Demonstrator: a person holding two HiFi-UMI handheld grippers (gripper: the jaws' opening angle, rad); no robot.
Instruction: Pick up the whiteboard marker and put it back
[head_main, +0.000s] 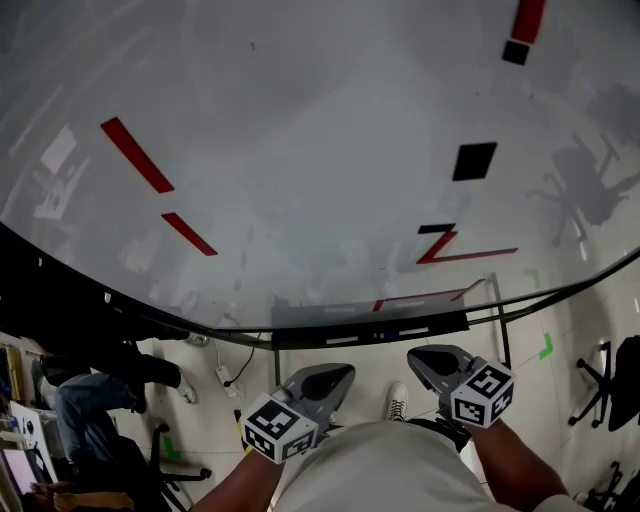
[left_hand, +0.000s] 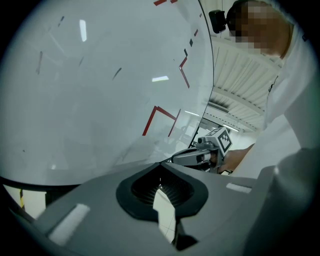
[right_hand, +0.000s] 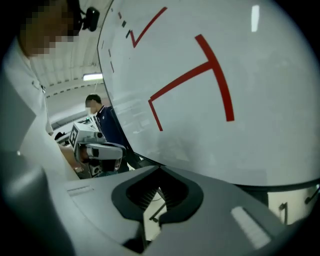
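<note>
A large whiteboard (head_main: 300, 150) fills the head view, with red strips (head_main: 137, 155) and red drawn lines (head_main: 460, 255) on it. A dark tray ledge (head_main: 375, 330) runs along its lower edge; small light items lie on it, too small to name. I cannot make out a whiteboard marker for sure in any view. My left gripper (head_main: 343, 373) and right gripper (head_main: 418, 356) are held low, close to my body, just below the ledge. Both point towards the board with their jaws together and nothing between them. The left gripper view shows the left gripper (left_hand: 160, 169) and the right gripper view the right gripper (right_hand: 159, 174).
Black squares (head_main: 474, 160) stick to the board at the right. A seated person (head_main: 90, 400) is at the lower left. Office chairs (head_main: 615, 385) stand on the floor at the right. Another person (right_hand: 97, 110) stands behind the board's edge.
</note>
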